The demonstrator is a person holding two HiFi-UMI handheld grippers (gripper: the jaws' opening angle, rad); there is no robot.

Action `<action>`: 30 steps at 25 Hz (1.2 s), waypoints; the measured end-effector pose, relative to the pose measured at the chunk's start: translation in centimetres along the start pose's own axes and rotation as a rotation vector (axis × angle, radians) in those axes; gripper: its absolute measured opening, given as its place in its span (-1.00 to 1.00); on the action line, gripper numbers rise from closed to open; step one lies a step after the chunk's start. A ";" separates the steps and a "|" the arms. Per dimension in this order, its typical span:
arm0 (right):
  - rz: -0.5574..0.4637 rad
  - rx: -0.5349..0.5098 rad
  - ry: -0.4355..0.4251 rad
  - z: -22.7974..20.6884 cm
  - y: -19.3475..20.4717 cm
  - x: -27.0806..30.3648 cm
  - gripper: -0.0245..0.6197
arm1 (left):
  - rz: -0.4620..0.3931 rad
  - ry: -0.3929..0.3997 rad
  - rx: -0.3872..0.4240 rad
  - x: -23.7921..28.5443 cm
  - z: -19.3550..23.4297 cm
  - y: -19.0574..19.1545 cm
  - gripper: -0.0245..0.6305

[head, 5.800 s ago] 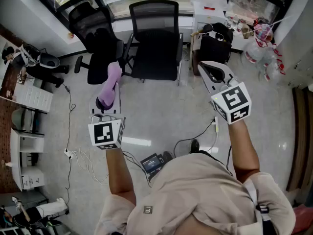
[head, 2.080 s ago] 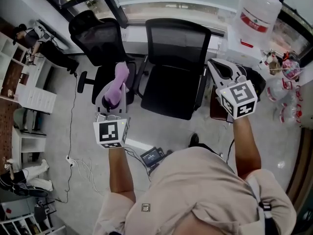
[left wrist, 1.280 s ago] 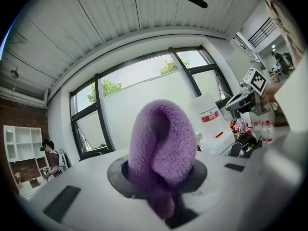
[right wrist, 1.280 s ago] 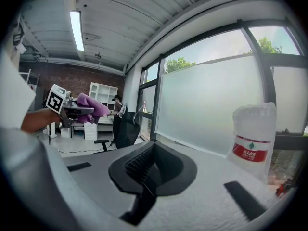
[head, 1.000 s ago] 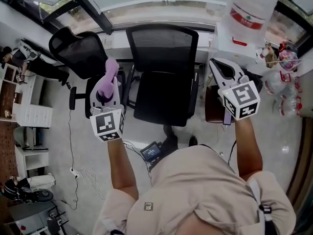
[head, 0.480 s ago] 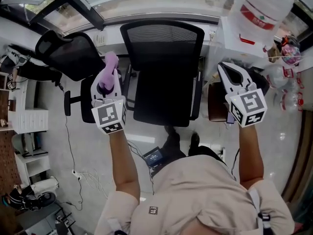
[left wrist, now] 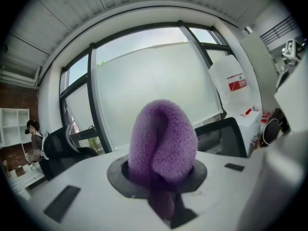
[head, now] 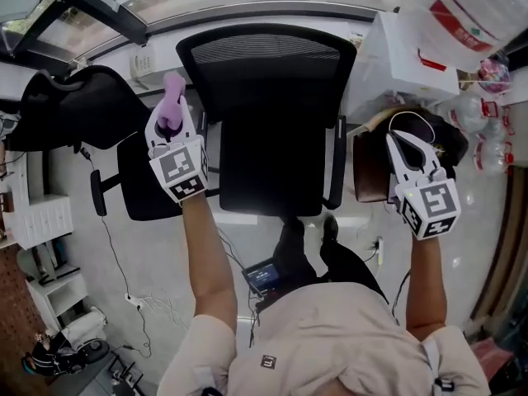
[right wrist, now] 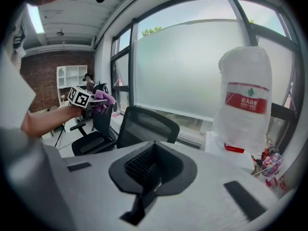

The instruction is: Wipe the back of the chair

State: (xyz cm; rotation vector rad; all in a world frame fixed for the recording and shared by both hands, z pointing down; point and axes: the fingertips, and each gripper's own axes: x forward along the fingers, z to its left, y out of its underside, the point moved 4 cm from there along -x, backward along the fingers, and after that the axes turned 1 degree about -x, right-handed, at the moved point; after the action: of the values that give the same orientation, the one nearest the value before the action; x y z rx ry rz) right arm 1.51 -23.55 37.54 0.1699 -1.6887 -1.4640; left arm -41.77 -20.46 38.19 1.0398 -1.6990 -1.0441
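Note:
A black mesh office chair stands in front of me, its back (head: pixel 266 60) toward the window and its seat (head: pixel 272 167) below it. My left gripper (head: pixel 169 112) is shut on a fluffy purple cloth (head: pixel 172 96), just left of the chair back's left edge and apart from it. In the left gripper view the cloth (left wrist: pixel 162 141) bulges up out of the shut jaws, and the chair back (left wrist: pixel 221 137) shows behind it on the right. My right gripper (head: pixel 408 148) is shut and empty, right of the chair's armrest. The right gripper view shows the chair back (right wrist: pixel 147 126) ahead on the left.
A second black chair (head: pixel 78 118) stands close on the left. A white water dispenser with a large bottle (head: pixel 462 19) and a dark bag (head: pixel 373 167) stand on the right. Cables and a small device (head: pixel 266 275) lie on the floor by my feet. The window wall runs behind.
I have stepped closer, so the chair now fills the middle of the head view. The left gripper with the cloth has gone forward to the chair back's left edge. The right gripper has drifted right and back.

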 end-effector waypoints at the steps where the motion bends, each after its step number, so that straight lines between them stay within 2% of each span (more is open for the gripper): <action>1: 0.017 0.007 0.011 -0.3 0.7 0.5 -0.94 | 0.007 0.001 0.000 1.5 0.0 0.7 -0.69; 10: 0.142 0.062 0.079 -1.8 6.3 4.3 -0.94 | 0.062 -0.002 0.043 12.6 -0.6 6.7 -0.69; 20: 0.188 0.093 0.095 -1.9 8.9 5.8 -0.94 | 0.094 0.025 0.045 17.7 -2.6 8.7 -0.69; 25: 0.196 0.114 0.111 -2.5 10.2 5.0 -0.94 | 0.097 0.107 0.045 19.2 -7.6 8.3 -0.69; 30: 0.204 0.153 0.146 -3.9 12.4 2.7 -0.94 | 0.065 0.244 0.018 19.3 -17.8 6.2 -0.69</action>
State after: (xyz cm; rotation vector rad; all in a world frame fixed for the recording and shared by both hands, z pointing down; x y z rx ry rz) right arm 7.64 -24.36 49.32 0.1767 -1.6469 -1.1459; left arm -31.72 -40.31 53.48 1.0706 -1.5354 -0.8253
